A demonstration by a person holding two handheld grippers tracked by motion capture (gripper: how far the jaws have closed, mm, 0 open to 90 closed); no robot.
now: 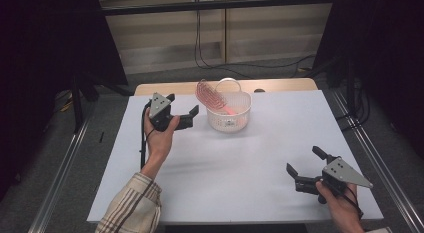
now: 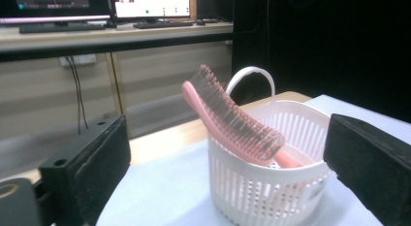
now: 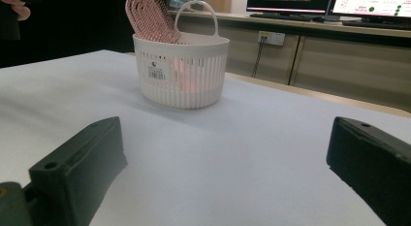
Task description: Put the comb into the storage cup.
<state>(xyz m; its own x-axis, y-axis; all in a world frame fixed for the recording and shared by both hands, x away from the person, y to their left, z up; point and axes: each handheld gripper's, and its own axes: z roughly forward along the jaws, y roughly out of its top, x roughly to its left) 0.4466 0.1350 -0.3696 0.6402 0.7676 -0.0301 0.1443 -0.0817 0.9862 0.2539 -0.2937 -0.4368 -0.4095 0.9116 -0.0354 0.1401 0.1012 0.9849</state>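
The pink hairbrush (image 1: 210,95) stands tilted inside the white slotted basket (image 1: 235,120), handle end down, its bristled head leaning over the rim toward the left gripper (image 1: 181,109). The basket sits on the white table (image 1: 240,163) near the far edge. The left gripper is held just beside the basket, jaws wide apart and empty. The right gripper (image 1: 305,163) (well apart from the basket, near the table's front right corner) is likewise fully spread and holds nothing.
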